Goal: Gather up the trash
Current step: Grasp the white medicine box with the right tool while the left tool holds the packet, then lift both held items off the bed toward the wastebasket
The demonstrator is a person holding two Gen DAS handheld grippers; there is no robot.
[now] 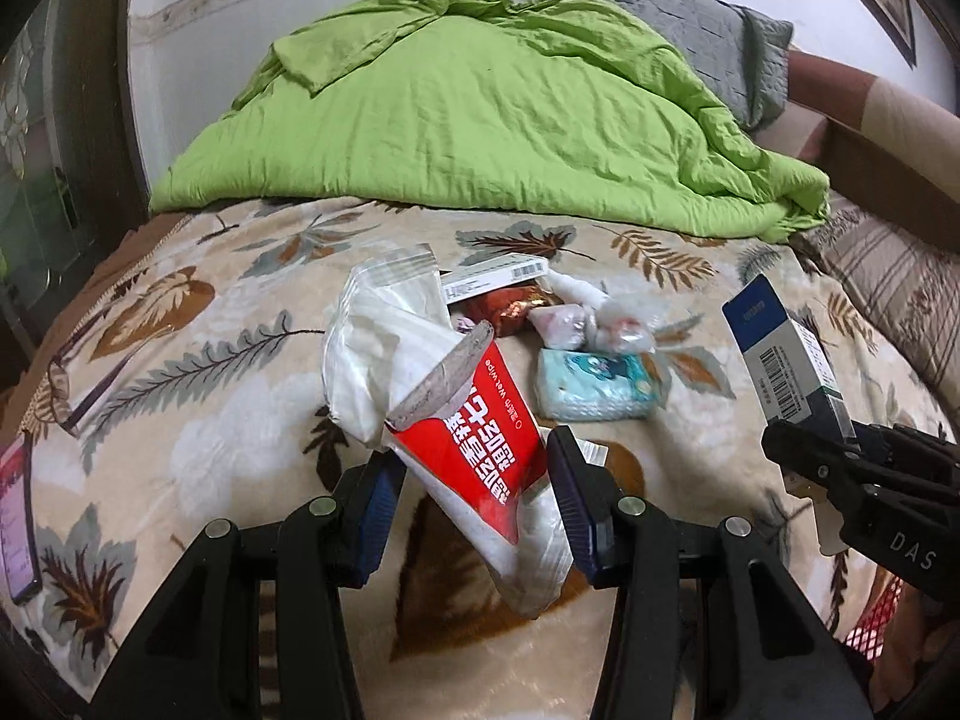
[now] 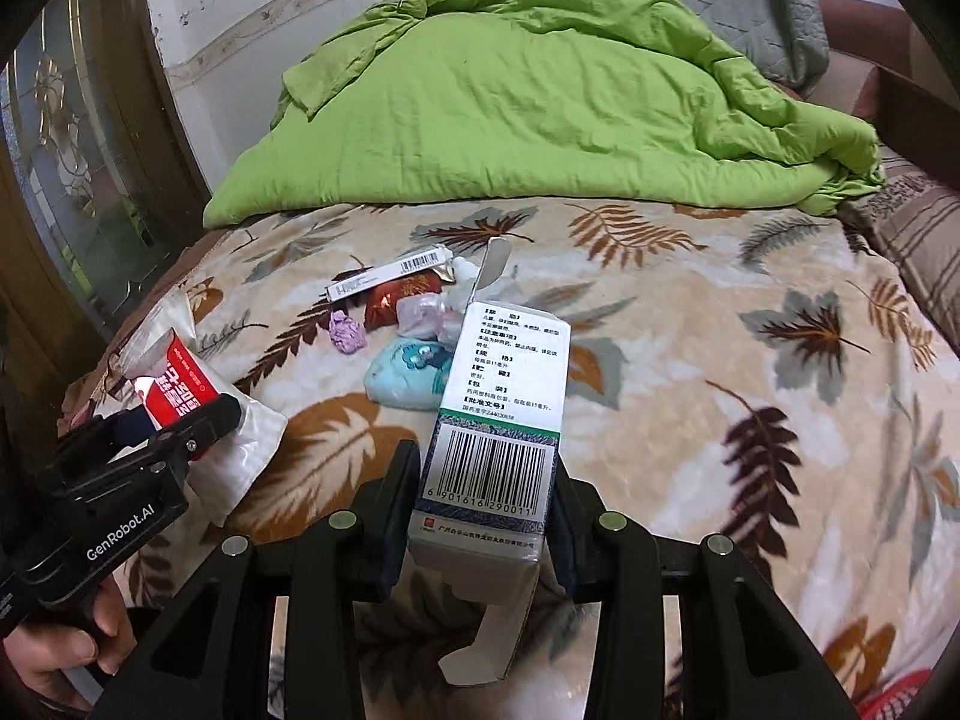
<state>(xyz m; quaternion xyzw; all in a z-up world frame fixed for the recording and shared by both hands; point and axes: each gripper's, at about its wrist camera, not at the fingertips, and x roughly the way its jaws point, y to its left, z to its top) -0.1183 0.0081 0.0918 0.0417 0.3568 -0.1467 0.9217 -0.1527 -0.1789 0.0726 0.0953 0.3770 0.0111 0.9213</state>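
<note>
My left gripper (image 1: 474, 480) is shut on a red and white wet wipe packet (image 1: 474, 450) and holds it above the bed; the packet also shows in the right wrist view (image 2: 186, 390). My right gripper (image 2: 486, 516) is shut on a white medicine box (image 2: 498, 420) with a barcode, also in the left wrist view (image 1: 786, 354). A pile of trash lies on the leaf-patterned blanket (image 2: 720, 360): a light blue tissue pack (image 2: 408, 375), a red wrapper (image 2: 399, 300), a purple wad (image 2: 347, 331), a long white box (image 2: 390, 277) and crumpled plastic (image 2: 426, 315).
A rumpled green duvet (image 1: 480, 120) covers the far half of the bed, with a grey pillow (image 1: 690, 18) behind it. A phone (image 1: 18, 516) lies at the bed's left edge. A dark wooden door (image 2: 72, 180) stands left. A red mesh item (image 1: 870, 624) sits at the lower right.
</note>
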